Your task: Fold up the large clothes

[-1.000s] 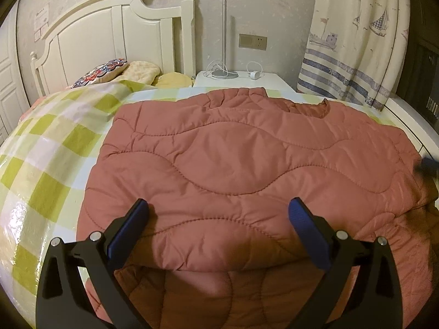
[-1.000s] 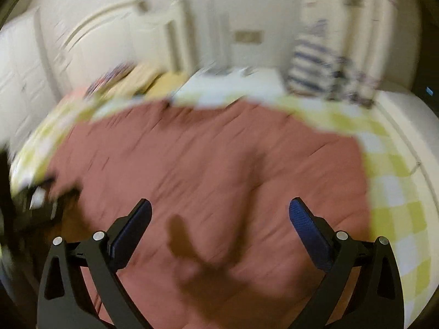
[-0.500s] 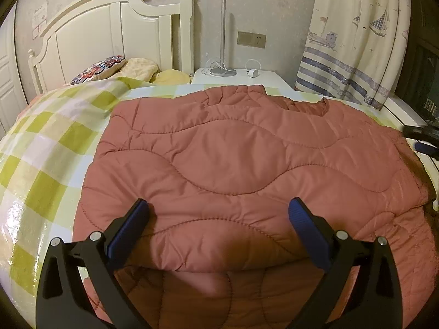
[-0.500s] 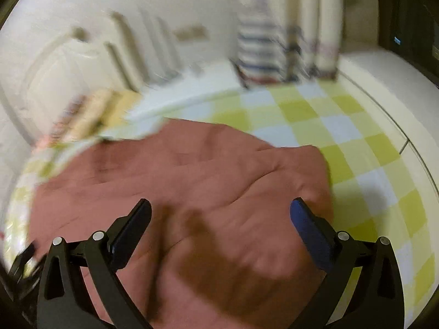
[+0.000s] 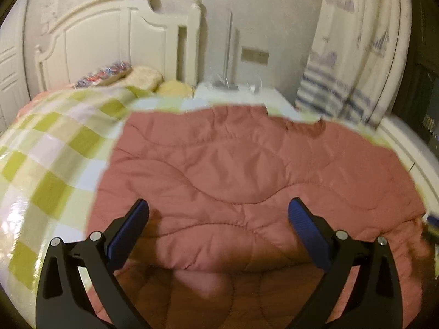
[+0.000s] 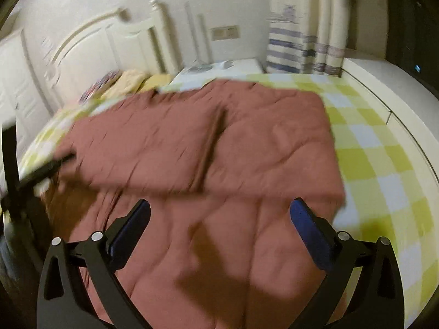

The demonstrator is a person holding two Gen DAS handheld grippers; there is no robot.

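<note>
1. Coat (image 5: 247, 170) lies on bed (image 5: 55, 164), w/ top layer already folded over lower half.
2. Left claw (image 5: 218, 219) & right claw (image 6: 219, 219) both spread wide, holding nothing, above coat.
3. Prob. midway; more folds left.

The quilted coat (image 5: 247, 170) is salmon pink. The bedsheet (image 5: 55, 142) is checked green and white. The curtain (image 5: 343, 82) is cream with blue stripes.

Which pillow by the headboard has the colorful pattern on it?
The leftmost pillow, nearest the white headboard. It has red and blue patterning, while the two pillows to its right, a beige one and a yellow one, are plain.
</note>
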